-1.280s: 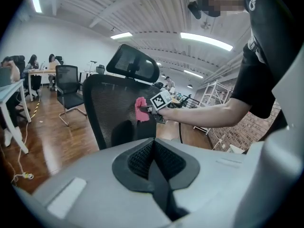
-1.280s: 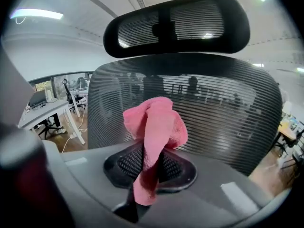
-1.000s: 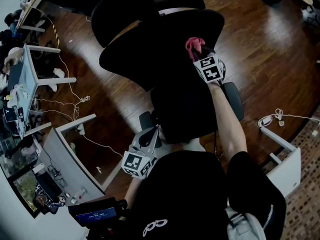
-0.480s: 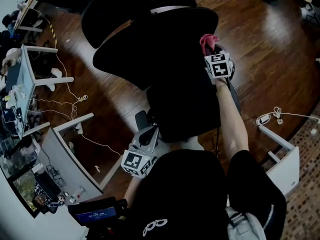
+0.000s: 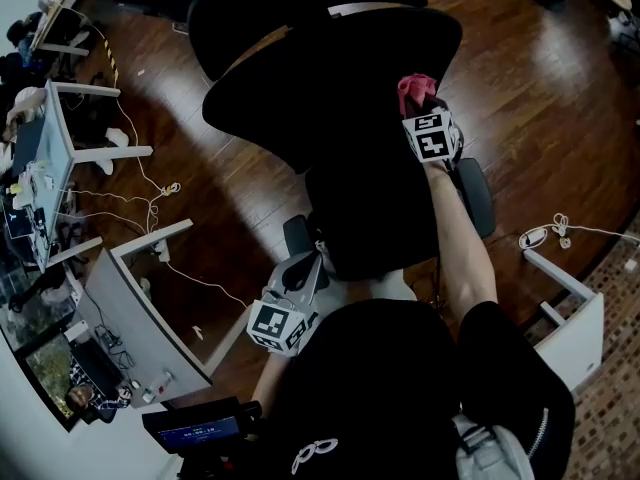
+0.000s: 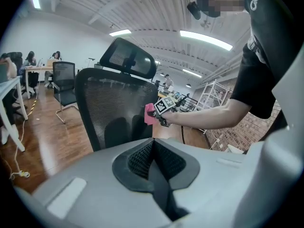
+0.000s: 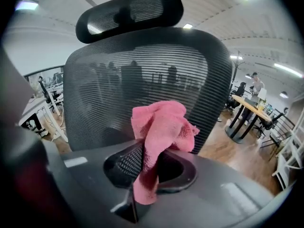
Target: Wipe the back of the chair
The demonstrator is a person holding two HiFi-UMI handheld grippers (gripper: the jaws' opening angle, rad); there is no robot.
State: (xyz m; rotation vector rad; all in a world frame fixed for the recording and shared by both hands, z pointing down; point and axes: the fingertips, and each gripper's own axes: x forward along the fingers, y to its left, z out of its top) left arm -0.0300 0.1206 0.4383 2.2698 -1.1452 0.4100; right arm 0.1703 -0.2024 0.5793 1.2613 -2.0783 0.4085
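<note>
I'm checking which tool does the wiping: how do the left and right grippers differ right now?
The right gripper is shut on a pink cloth; the left gripper has its jaws together with nothing between them. The right gripper is raised at the chair's mesh back, cloth toward it; the left gripper hangs low by the person's body, apart from that back. Both carry a marker cube.

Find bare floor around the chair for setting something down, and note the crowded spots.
Bare wood floor lies right of the chair back, up to the white frame. The left side is crowded: desks and loose cables.
</note>
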